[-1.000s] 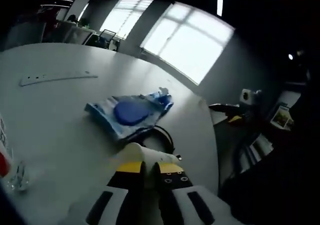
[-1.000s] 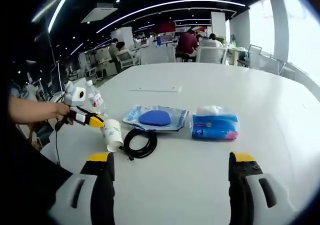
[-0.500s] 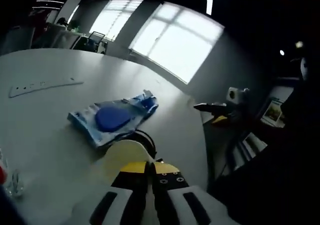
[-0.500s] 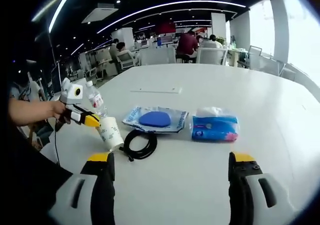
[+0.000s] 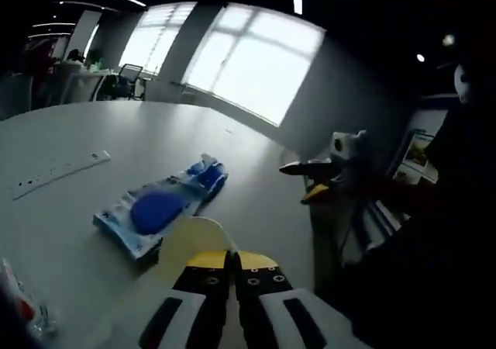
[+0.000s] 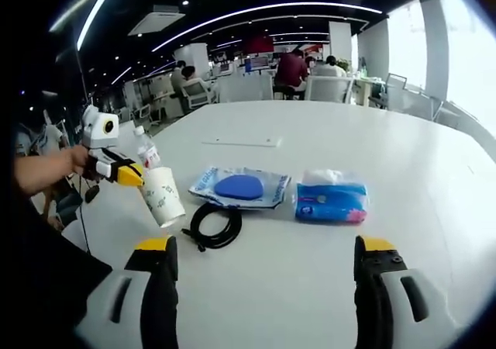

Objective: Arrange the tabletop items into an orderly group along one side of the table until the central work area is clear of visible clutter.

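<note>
Pinching paper cup (image 6: 163,196) w/ left gripper (image 6: 132,178), mid-left of frame; right gripper (image 6: 263,302) spreading wide; advising level carry, setting down beside coiled cable (image 6: 214,224).

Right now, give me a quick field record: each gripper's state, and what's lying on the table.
left gripper: shut on paper cup, lifted and tilted
right gripper: open, holding nothing
black cable: coiled on table
blue pouch: flat, behind the cable
tissue pack: right of the pouch
water bottle: upright behind the cup

white table (image 6: 434,171) with cable (image 6: 215,225), packets
</note>
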Available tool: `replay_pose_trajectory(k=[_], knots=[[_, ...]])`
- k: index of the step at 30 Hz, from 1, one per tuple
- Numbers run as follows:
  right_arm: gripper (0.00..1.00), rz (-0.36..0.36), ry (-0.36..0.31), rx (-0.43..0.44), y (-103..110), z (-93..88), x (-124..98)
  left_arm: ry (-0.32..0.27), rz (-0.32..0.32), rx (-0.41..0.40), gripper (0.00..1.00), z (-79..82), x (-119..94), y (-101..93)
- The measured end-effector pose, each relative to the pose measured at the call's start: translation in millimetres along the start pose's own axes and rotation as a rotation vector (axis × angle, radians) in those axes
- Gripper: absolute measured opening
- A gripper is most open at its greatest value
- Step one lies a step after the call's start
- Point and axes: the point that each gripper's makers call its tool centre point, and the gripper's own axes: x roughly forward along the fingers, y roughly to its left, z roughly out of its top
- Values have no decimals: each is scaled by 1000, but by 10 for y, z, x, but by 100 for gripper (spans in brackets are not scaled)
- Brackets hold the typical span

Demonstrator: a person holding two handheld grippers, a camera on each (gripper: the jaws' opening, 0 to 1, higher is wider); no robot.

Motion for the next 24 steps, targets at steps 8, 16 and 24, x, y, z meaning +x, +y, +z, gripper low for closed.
replay_pose_trajectory(k=[8,16,24], knots=[[91,1,-7,-4,-6,37,23,82,91,199,0,145,-124,90],[91,-3,-14,2,-18,55,41,145,148,297,0,185,-222,185],[91,-4,-15,11,-5,56,95,252,242,428,0,104,-292,388]])
